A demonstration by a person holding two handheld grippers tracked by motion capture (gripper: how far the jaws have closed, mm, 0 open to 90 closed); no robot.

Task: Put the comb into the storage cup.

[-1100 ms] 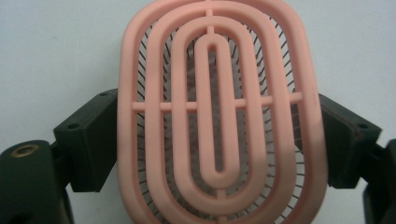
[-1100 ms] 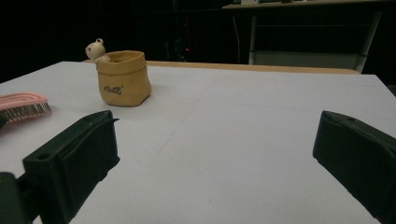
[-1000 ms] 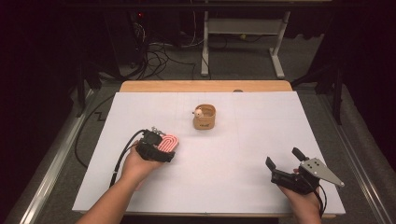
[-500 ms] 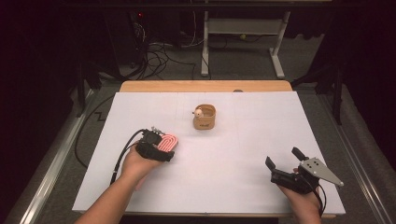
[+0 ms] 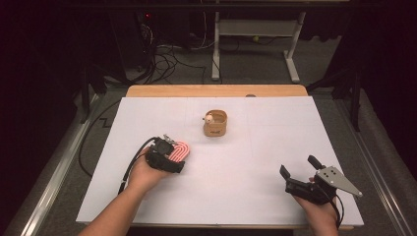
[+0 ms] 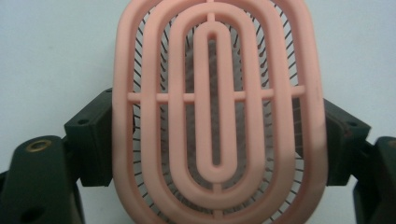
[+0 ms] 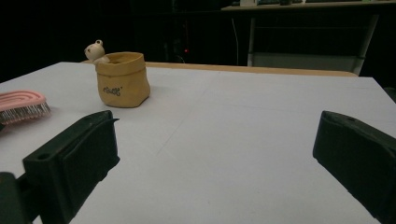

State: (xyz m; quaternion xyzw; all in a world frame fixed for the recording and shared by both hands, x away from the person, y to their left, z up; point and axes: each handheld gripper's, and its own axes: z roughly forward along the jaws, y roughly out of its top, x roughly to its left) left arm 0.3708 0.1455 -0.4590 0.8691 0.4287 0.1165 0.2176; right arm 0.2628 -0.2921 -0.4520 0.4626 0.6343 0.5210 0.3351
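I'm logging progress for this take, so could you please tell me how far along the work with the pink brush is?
Done: the left hand-held gripper is shut on the pink brush, bristles facing down toward the white table. In hand: it is held near the table's left side. Left: whatever follows, perhaps involving the tan pouch; the right hand-held gripper is open, holding nothing.
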